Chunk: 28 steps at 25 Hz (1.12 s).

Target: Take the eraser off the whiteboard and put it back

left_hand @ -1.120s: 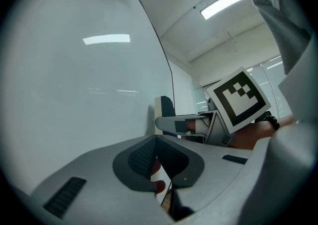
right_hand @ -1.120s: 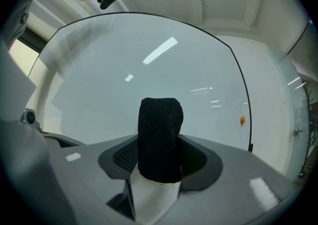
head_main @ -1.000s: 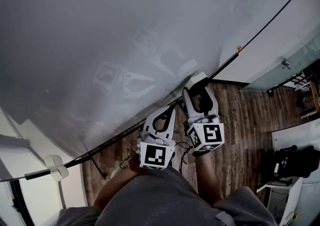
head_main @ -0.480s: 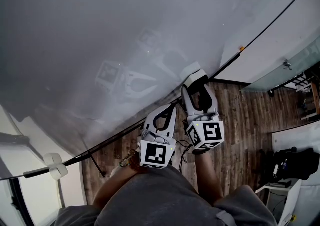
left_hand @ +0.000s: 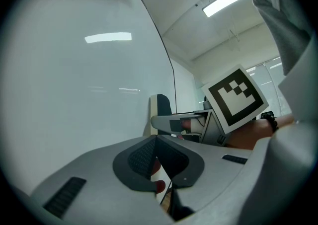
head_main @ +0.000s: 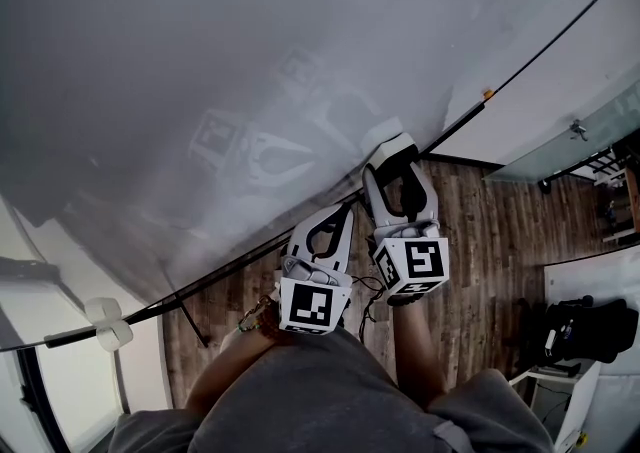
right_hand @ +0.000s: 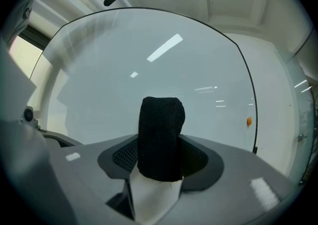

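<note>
My right gripper (head_main: 396, 165) is shut on the eraser (head_main: 391, 147), a white block with a black felt face (right_hand: 160, 137). It holds the eraser level, close to the lower edge of the whiteboard (head_main: 250, 71); I cannot tell whether felt and board touch. In the right gripper view the jaws (right_hand: 159, 169) press both sides of the eraser and the board fills the background. My left gripper (head_main: 338, 221) hovers just left of the right one, its jaws (left_hand: 158, 162) shut with nothing between them. The left gripper view also shows the eraser (left_hand: 160, 111) beside the board.
An orange magnet (head_main: 489, 94) sits near the board's black frame at the right. A white bracket (head_main: 108, 321) sticks out at the board's lower left. Wooden floor (head_main: 480, 241) lies below, with a black bag (head_main: 590, 326) on a stand at far right.
</note>
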Available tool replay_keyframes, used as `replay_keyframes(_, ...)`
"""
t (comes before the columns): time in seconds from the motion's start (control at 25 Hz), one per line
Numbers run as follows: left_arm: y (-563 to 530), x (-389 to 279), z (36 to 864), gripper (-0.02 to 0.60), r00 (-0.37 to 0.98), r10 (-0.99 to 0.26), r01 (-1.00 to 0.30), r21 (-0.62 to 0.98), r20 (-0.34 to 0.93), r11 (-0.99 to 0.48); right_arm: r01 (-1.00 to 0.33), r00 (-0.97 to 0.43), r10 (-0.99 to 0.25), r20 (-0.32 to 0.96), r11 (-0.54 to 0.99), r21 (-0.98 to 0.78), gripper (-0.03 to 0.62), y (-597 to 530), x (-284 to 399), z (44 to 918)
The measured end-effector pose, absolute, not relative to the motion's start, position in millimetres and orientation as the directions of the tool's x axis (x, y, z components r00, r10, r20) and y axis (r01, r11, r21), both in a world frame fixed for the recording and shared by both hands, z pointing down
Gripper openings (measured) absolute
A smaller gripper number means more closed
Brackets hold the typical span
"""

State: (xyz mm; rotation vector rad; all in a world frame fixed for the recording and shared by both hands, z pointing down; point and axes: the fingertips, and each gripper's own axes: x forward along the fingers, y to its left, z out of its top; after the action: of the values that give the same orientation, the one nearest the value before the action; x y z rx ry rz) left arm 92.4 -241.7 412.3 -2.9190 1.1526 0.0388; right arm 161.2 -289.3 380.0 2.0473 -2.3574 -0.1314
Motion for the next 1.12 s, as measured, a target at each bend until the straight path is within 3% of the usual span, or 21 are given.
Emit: replay_keyframes(1.12, -203.1, 82.4, 415.2, 0.008, 0.671, -0.741, -0.741, 0.03, -0.007, -0.671, -0.985, -0.167, -0.985, -0.031, 0.166, 0.043, 0.232, -235.1, 163.5, 389.0)
